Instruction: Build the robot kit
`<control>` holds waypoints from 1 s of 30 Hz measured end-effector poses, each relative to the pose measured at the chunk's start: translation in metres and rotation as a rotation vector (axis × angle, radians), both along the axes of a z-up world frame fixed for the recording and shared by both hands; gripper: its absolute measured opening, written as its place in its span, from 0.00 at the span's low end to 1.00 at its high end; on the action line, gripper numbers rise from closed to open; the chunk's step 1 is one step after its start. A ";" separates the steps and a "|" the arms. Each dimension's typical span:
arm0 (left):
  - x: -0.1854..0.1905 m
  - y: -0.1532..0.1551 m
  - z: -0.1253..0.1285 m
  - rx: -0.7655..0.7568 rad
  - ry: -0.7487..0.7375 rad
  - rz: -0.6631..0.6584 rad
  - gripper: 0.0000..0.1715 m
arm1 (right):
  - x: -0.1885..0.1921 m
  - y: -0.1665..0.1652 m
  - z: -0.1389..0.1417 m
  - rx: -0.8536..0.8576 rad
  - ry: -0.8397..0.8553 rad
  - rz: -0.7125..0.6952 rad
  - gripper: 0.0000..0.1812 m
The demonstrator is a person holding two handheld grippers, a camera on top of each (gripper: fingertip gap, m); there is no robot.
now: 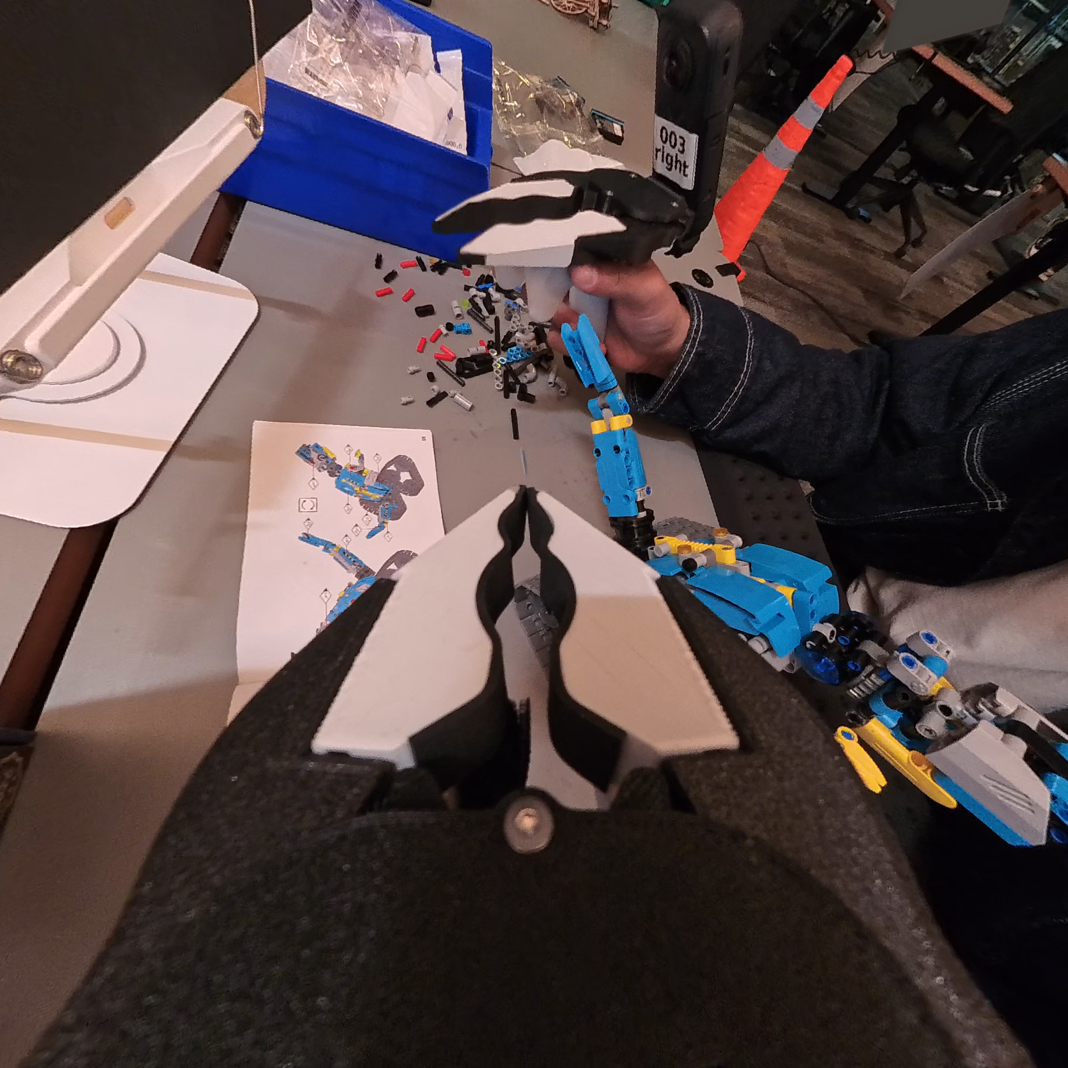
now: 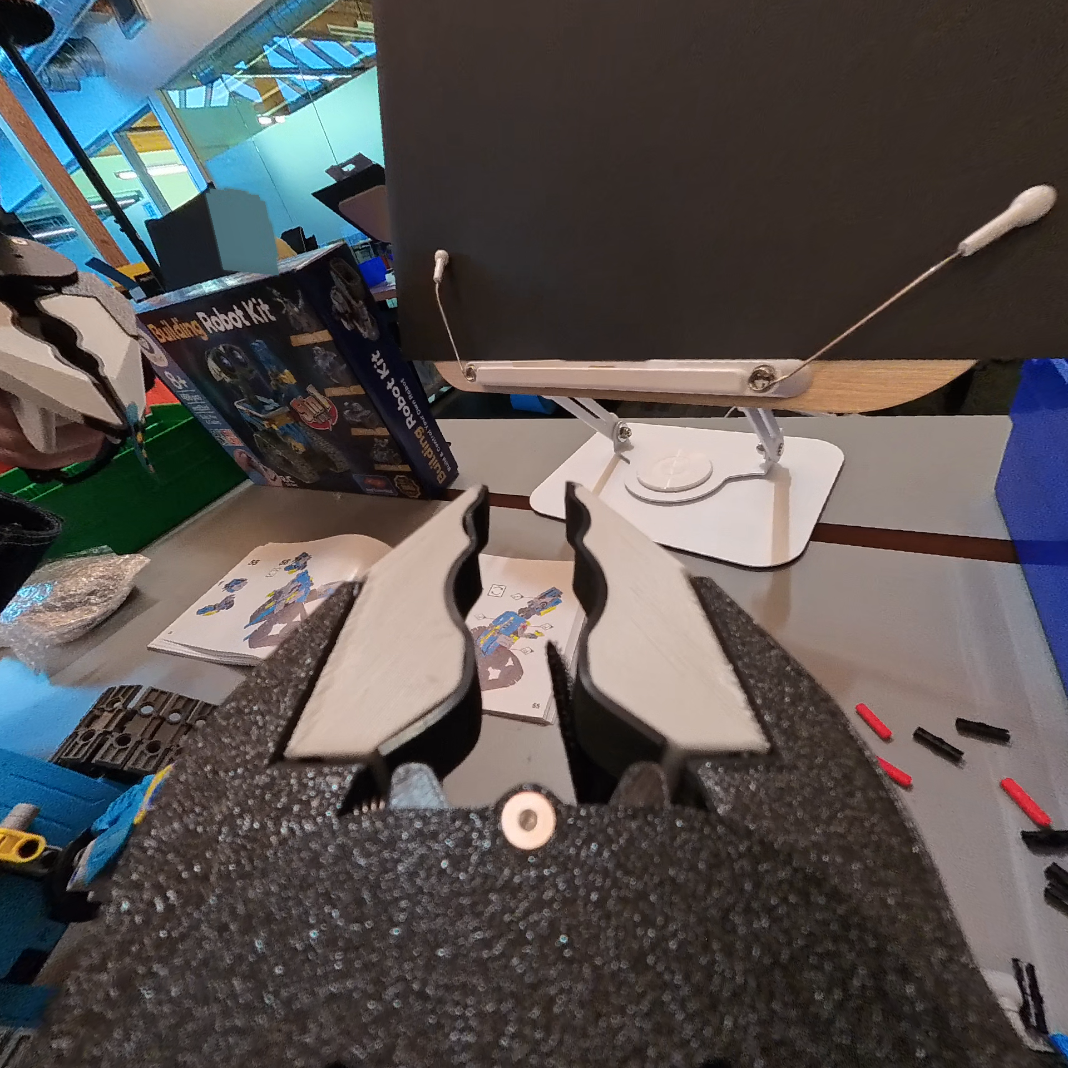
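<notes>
My left gripper [image 1: 523, 491] is shut, and a thin blue piece [image 1: 523, 459] sticks out past its tips. It hovers above the grey table [image 1: 323, 347], between the instruction booklet [image 1: 341, 520] and a blue, yellow and grey brick model [image 1: 751, 589] whose long blue arm [image 1: 618, 462] reaches up toward a person's hand [image 1: 641, 323]. In the right wrist view the left gripper [image 2: 124, 419] shows at the far left with the blue piece [image 2: 138, 439] at its tips. My right gripper [image 2: 526, 497] is open and empty above the open booklet [image 2: 508, 624]. It also shows in the left wrist view [image 1: 453, 234], over a pile of small parts [image 1: 491, 341].
A blue bin [image 1: 358, 150] of plastic bags stands at the back. A white stand [image 2: 693, 491] carries a black board [image 2: 693, 173]. A kit box [image 2: 289, 375], bubble wrap [image 2: 63, 595], black track pieces [image 2: 133, 734] and loose red and black pins [image 2: 924, 745] lie around. An orange cone [image 1: 774, 156] stands beyond the table. Across from one pair of fingers to the other is roughly 20 cm.
</notes>
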State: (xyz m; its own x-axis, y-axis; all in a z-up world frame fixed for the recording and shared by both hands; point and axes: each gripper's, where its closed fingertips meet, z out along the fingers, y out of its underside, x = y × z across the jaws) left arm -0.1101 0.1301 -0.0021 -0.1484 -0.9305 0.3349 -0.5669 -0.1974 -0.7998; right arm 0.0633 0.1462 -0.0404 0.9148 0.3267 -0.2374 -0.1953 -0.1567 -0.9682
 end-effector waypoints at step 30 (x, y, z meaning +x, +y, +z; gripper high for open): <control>0.006 -0.003 -0.007 -0.005 0.016 -0.015 0.00 | -0.002 0.000 -0.002 -0.002 -0.058 -0.005 0.13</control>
